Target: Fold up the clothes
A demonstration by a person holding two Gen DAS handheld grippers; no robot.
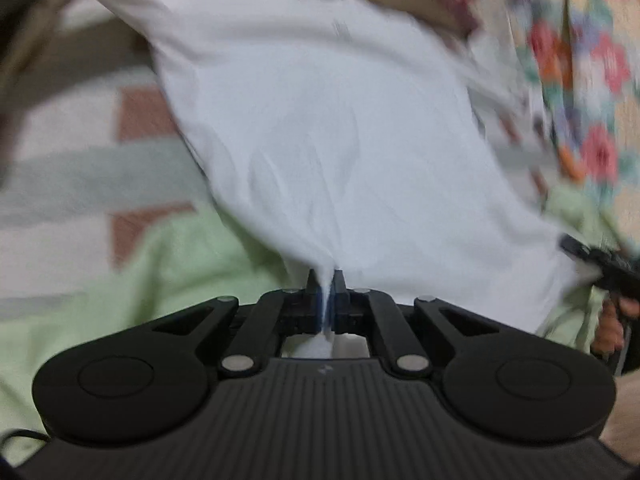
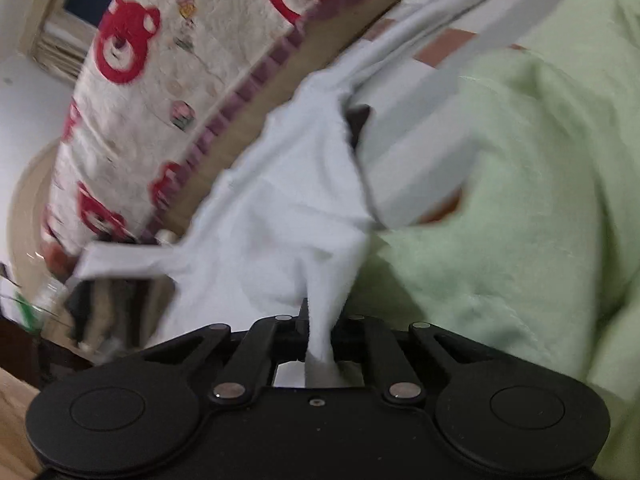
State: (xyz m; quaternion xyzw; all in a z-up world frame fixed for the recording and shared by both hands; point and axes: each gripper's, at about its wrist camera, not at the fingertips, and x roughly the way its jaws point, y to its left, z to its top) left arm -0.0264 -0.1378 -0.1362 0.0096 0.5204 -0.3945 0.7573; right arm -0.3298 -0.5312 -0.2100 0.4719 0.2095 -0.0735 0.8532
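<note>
Both claws pinch the soft white garment [image 1: 320,140]: the left claw [image 1: 326,284] bunches its hem at lower centre, and the right claw [image 2: 320,320] grips another gathered corner, above a fuzzy pale-green blanket [image 2: 520,200].

White garment [image 1: 320,140] stretched taut ahead of my left gripper [image 1: 326,280], blocking forward passage, green blanket [image 1: 180,280] open to my left, my right gripper [image 1: 600,268] close at right, bear-print cushion [image 2: 160,92] walling the far side.

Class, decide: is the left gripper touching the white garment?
Touching. The left wrist view shows the left gripper pinching a bunch of the white garment.
</note>
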